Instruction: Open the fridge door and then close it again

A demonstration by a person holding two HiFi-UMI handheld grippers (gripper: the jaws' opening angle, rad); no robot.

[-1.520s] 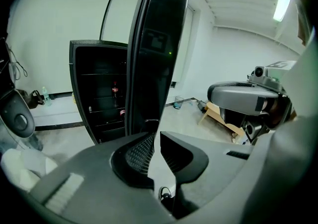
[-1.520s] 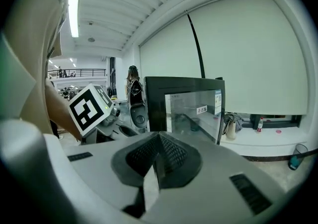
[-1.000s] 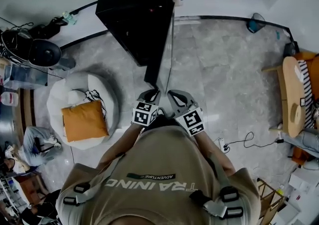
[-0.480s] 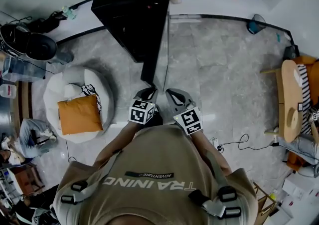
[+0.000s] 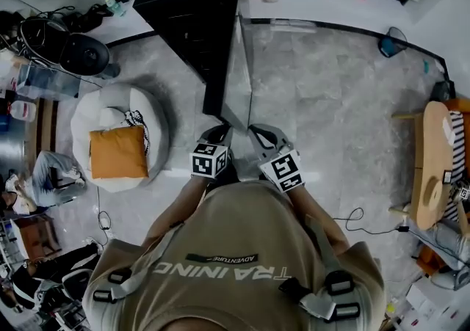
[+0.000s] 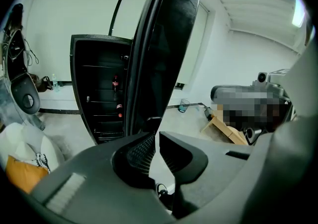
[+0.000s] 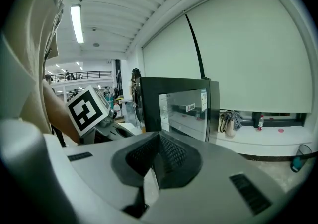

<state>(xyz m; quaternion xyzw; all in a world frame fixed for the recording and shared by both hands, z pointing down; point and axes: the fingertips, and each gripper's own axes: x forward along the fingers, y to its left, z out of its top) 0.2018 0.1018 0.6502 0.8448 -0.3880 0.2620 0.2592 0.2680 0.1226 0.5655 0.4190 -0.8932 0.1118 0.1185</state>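
The black fridge (image 5: 194, 14) stands at the top of the head view with its glass door (image 5: 233, 65) swung wide open toward me. Dark shelves holding a bottle show inside the fridge (image 6: 102, 99). My left gripper (image 5: 219, 133) is at the door's free edge. In the left gripper view its jaws (image 6: 155, 136) stand almost together, with a dark part of the door edge (image 6: 148, 118) at their tips. My right gripper (image 5: 258, 135) hangs just right of the door, shut and empty. The right gripper (image 7: 158, 141) faces the door's glass front (image 7: 184, 111).
A white beanbag with an orange cushion (image 5: 117, 152) lies on the floor left of the fridge. Dark equipment (image 5: 81, 54) stands at far left. A round wooden table (image 5: 432, 161) is at the right edge, and a cable (image 5: 360, 219) trails on the floor.
The whole view has shifted a little. Both grippers stay by the door's free edge, and the door stays wide open.
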